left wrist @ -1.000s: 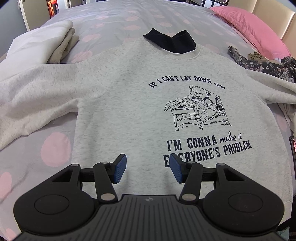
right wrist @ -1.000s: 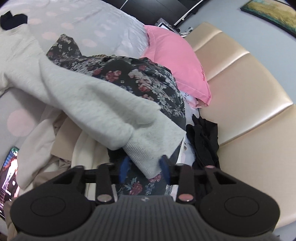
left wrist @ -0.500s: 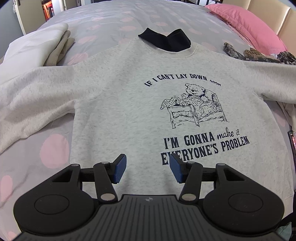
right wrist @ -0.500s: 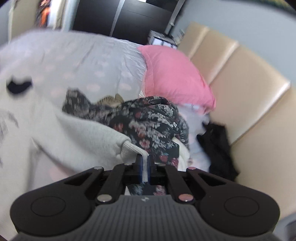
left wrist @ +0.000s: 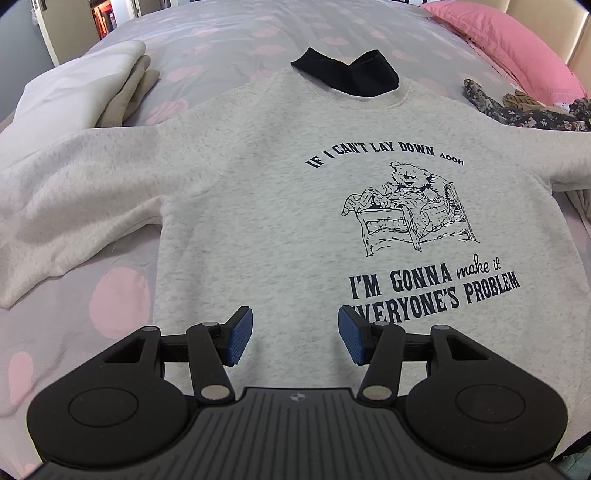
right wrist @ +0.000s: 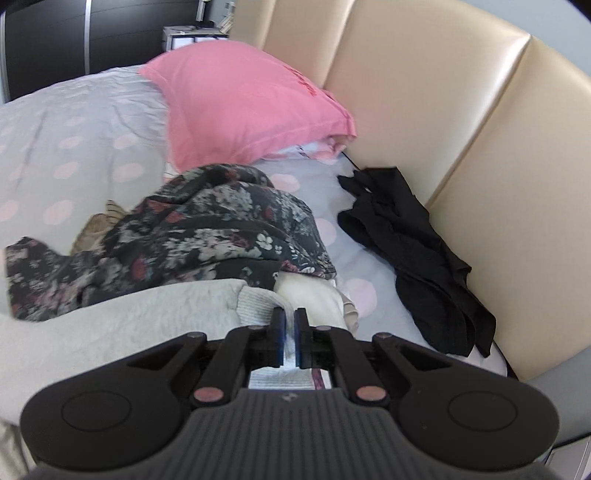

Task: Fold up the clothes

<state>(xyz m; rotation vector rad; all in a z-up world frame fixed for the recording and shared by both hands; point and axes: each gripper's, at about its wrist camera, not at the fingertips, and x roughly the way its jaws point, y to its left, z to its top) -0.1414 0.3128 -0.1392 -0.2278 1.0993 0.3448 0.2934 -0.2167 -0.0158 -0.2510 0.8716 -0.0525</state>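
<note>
Left wrist view: the sweatshirt (left wrist: 280, 206) is spread face-up on the bed (left wrist: 229, 33), unfolded. The left gripper (left wrist: 295, 334) is held wide open above the hem, empty. The right gripper (right wrist: 290, 332) is clamped on the cuff (right wrist: 258, 304). Every fold is judged outstanding. The hem is hidden.

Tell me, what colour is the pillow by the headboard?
Pink; the pillow shows best in the right wrist view.
</note>
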